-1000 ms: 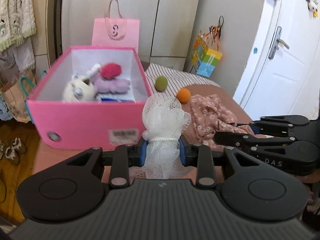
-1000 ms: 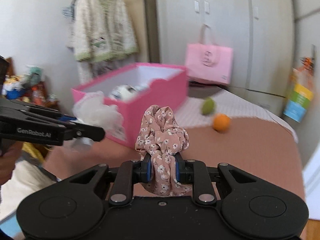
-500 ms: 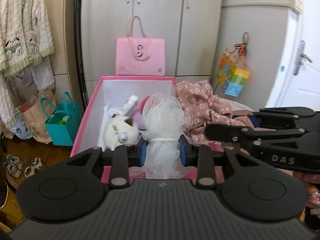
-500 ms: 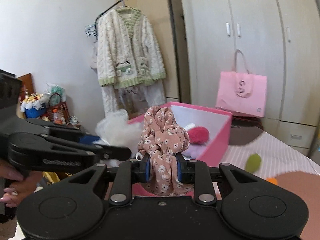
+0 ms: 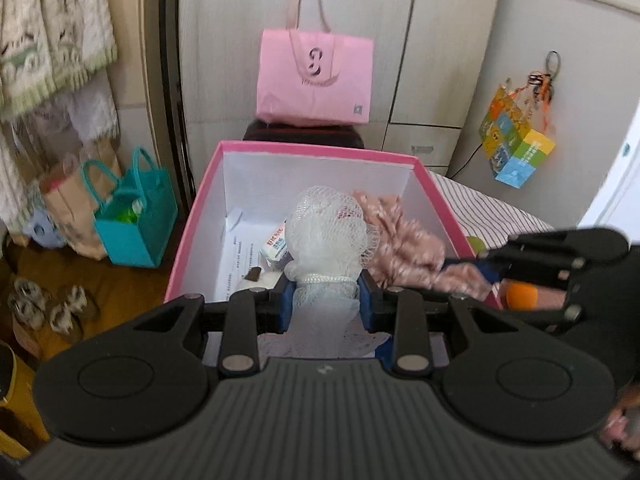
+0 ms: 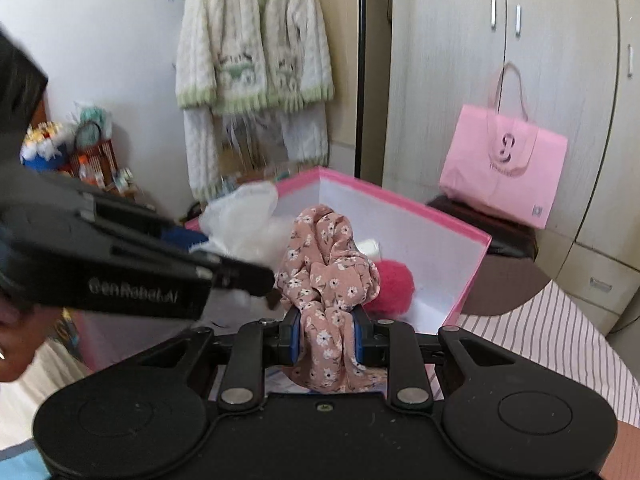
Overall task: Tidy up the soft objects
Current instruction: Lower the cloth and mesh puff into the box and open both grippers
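The wardrobe point(image 5: 400, 40) with its pale doors fills the back of both views, and a cream knitted cardigan point(image 6: 256, 40) hangs on a rail to its left. On the striped bedcover point(image 6: 560, 340) sits the pink box point(image 5: 320, 152), open at the top, white inside, its far corner toward the wardrobe. Behind the box a pink tote bag point(image 5: 316, 76) stands on a dark stool, and a teal bag point(image 5: 132, 216) rests on the wooden floor beside the box's left wall. Both tools are held over the open box. The left gripper point(image 5: 326, 300) has its 2 blue pads pressed against a white mesh puff point(image 5: 326, 236) — the bundle stands up between them above the box interior, with papers and a small printed packet lying on the box floor below. The right gripper point(image 6: 326, 338) is clamped on a pink floral cloth point(image 6: 326, 272), which bunches upward out of the pads and hangs over the box's near side; in the left view the same cloth reaches into the box from the right. A red fluffy pompom point(image 6: 394, 284) lies inside the box just right of the cloth. An orange ball point(image 5: 520, 296) shows behind the right tool's body, outside the box, with a green ball point(image 5: 476, 244) just beyond it.
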The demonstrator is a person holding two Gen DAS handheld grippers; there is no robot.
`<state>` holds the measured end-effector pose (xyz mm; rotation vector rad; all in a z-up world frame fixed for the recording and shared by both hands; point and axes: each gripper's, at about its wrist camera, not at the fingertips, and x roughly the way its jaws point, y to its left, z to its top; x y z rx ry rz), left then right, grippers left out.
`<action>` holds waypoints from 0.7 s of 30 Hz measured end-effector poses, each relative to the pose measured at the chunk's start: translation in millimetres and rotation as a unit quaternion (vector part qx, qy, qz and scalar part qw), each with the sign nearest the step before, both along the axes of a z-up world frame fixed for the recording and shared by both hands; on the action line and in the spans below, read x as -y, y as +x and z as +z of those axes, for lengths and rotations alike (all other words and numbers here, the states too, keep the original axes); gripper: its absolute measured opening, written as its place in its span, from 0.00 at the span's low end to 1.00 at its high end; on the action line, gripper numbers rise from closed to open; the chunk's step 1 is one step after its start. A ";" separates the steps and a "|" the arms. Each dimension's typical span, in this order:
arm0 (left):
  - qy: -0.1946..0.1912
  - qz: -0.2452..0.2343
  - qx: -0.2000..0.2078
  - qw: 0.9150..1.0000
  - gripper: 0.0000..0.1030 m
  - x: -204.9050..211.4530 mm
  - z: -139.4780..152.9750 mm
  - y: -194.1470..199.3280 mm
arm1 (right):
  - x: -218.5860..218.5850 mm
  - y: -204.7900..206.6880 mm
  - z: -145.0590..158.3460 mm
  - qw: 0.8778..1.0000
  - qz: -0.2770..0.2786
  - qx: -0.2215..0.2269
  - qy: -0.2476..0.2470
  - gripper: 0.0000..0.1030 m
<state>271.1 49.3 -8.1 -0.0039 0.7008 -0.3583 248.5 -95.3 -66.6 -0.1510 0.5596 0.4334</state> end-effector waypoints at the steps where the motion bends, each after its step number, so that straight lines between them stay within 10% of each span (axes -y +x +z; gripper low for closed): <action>1: 0.004 0.007 -0.001 1.000 0.30 1.0 -1.3 3.8 | -1.2 5.2 -2.7 1.000 0.001 -0.005 -0.006 0.27; 7: 0.007 0.040 -0.015 0.999 0.40 0.8 -1.3 26.6 | -6.4 24.9 -8.3 0.999 0.006 -0.022 -0.037 0.33; 12: 0.039 0.037 0.029 0.998 0.57 0.8 8.3 11.2 | -5.2 11.5 -5.0 0.998 0.019 0.001 -0.053 0.60; 21: 0.026 -0.011 0.079 0.996 0.59 -9.7 38.1 -48.5 | 44.5 -43.6 26.1 0.999 0.000 0.044 0.027 0.62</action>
